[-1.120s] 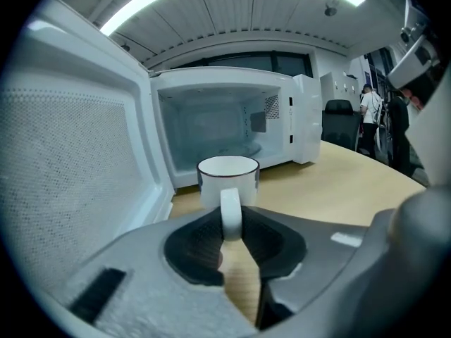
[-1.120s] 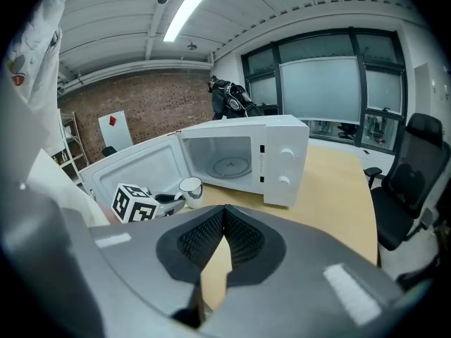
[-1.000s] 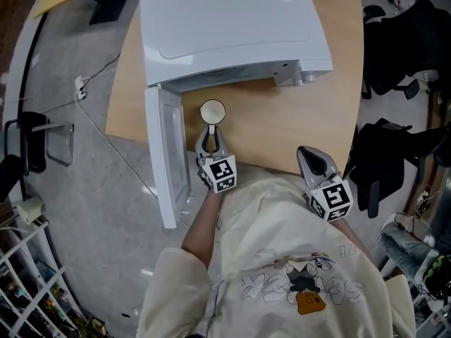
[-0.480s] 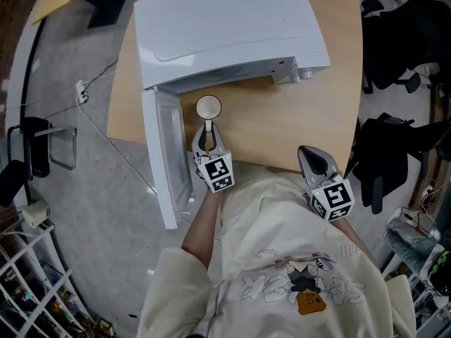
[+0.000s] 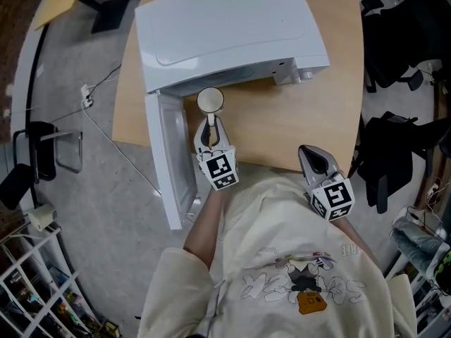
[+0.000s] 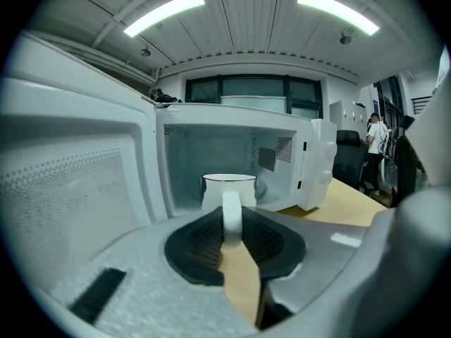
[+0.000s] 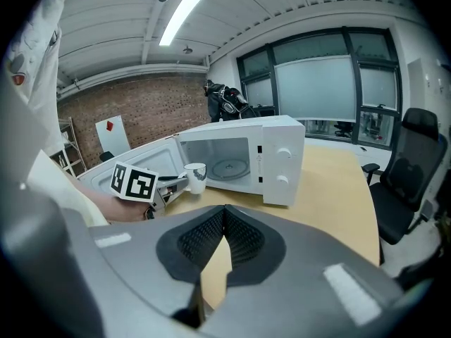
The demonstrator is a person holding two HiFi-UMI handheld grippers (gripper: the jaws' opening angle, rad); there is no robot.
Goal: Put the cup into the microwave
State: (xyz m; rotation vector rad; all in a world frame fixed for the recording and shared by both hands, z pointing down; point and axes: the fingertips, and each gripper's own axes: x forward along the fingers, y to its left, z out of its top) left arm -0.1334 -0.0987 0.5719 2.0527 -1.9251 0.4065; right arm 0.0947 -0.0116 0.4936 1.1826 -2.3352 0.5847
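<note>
The white cup hangs just in front of the open white microwave, a little above the wooden table. My left gripper is shut on the cup's handle. In the left gripper view the cup stands upright before the empty cavity. The microwave door is swung open to the left. My right gripper rests near the table's front edge, shut with nothing in it, its jaws meeting in the right gripper view. That view also shows the cup at the microwave opening.
The open door fills the left side beside my left gripper. Black office chairs stand to the right of the table, one chair close to its edge. A cable runs over the floor at the left. A person stands far off.
My left gripper has lifted the cup and carried it closer to the microwave's open front. The right gripper has stayed where it was.
</note>
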